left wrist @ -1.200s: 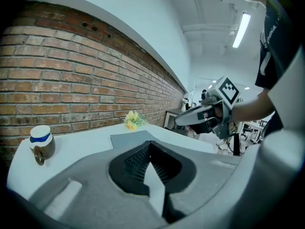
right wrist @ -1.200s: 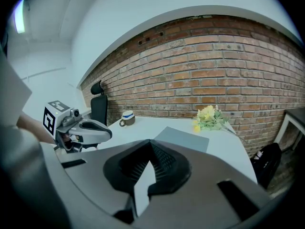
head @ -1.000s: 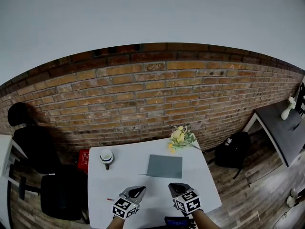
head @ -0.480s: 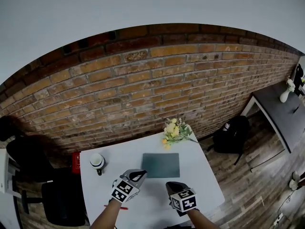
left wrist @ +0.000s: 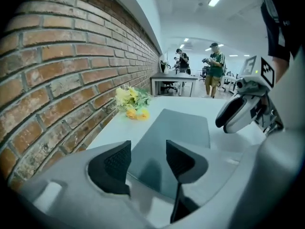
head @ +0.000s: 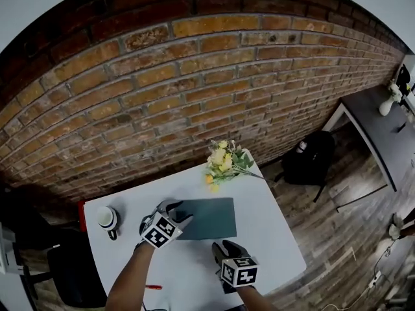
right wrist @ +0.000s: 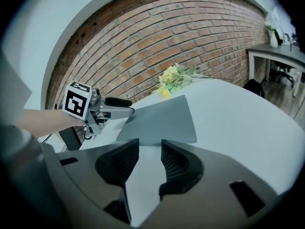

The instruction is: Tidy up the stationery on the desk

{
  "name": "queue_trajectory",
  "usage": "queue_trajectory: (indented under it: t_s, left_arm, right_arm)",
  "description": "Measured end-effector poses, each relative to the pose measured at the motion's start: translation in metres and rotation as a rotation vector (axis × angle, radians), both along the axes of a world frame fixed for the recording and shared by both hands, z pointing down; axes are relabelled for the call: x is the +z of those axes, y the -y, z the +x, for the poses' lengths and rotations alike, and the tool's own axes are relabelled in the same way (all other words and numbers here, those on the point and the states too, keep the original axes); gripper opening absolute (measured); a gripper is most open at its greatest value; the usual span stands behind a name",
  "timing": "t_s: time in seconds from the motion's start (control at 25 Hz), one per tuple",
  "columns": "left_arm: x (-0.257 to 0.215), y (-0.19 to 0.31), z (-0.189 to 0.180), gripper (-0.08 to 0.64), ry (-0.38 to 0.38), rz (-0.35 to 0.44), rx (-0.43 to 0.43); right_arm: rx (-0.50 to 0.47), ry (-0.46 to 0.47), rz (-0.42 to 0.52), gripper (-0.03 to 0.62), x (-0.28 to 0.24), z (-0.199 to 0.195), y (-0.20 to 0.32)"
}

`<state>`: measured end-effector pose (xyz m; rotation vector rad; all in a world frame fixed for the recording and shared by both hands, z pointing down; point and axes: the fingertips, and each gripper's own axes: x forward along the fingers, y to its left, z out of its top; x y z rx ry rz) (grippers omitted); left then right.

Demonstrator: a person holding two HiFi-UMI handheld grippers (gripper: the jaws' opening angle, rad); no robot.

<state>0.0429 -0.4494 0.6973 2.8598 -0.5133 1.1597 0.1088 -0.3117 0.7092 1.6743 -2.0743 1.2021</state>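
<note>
A grey-green notebook [head: 207, 218] lies flat in the middle of the white desk [head: 272, 238]. My left gripper [head: 176, 211] is at the notebook's left edge. In the left gripper view its jaws have just been opening and stand open [left wrist: 147, 156] over the notebook's near corner [left wrist: 178, 135], gripping nothing. My right gripper [head: 224, 248] hovers over bare desk just in front of the notebook [right wrist: 162, 120]. Its jaws [right wrist: 150, 151] have also just been opening, with nothing between them. A red pen [head: 153, 287] lies near the desk's front left.
Yellow flowers [head: 224, 161] lie at the desk's far edge by the brick wall. A white cup [head: 106, 218] stands at the far left. A black backpack [head: 308, 161] sits on the floor at right and a dark chair [head: 71, 271] at left.
Both grippers moved forward over the desk, the left one up to the notebook's left edge. Both sets of jaws went from shut to open. The head view tipped downward.
</note>
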Motion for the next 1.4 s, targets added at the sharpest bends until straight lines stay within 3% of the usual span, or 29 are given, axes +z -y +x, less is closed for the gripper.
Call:
queue_trajectory:
  t_s: [0.2, 0.4, 0.56, 0.92, 1.4]
  left_arm:
    - [0.018, 0.028, 0.011, 0.233, -0.026, -0.109, 0.002]
    - [0.034, 0.033, 0.014, 0.235, -0.011, -0.214, 0.035]
    - [0.037, 0.033, 0.015, 0.230, -0.052, -0.287, 0.005]
    - [0.039, 0.021, 0.002, 0.224, -0.067, -0.325, -0.113]
    - [0.040, -0.048, -0.045, 0.201, -0.133, -0.365, -0.318]
  right_arm:
    - [0.098, 0.039, -0.015, 0.164, 0.011, 0.007, 0.009]
    - [0.105, 0.049, -0.030, 0.164, 0.020, -0.001, 0.010]
    - [0.111, 0.044, -0.024, 0.164, 0.021, 0.000, 0.016]
    - [0.098, 0.026, -0.053, 0.156, 0.025, 0.005, 0.013]
    - [0.053, -0.019, -0.102, 0.167, 0.027, 0.014, -0.005]
